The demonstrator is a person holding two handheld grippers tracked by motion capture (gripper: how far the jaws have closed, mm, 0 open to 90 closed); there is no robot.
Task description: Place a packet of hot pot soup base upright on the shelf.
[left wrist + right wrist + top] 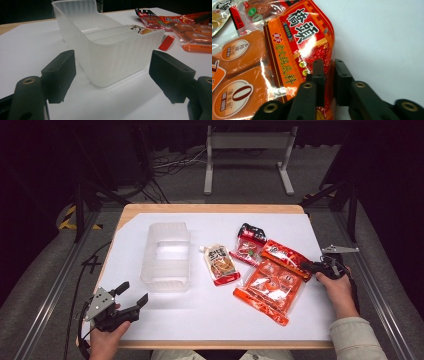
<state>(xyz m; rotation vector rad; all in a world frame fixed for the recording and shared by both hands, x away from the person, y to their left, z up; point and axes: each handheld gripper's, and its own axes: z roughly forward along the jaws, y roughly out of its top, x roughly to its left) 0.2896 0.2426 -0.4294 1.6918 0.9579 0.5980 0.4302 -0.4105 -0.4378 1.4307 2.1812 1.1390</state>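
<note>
The red hotpot-base packet (pixel 299 42) is a flat, glossy foil pouch printed with large white characters. It lies at the right of the white table sheet (pixel 200 315), its lower part overlapping the clear orange multi-pack (pixel 272 287), a crinkly film bag holding rounded orange sachets. The right gripper (pixel 329 75) has its black jaws pinched together on the packet's right-hand edge, the foil creased between the pads; no earlier picture shows them moving. Right of that edge the sheet is bare and smooth up to the table's border.

Just beyond the packet lies a small red-and-black snack pouch (pixel 250 242), and left of it a spouted beige sauce pouch (pixel 221 265) with a red bottom band.

Farther left stands a translucent ribbed plastic bin (pixel 110 50), rectangular with rounded corners and a raised lip at the far end. The left gripper (pixel 129 296) hovers near its closest corner at the table's front left, jaws spread wide with nothing between them and free sheet all around.
</note>
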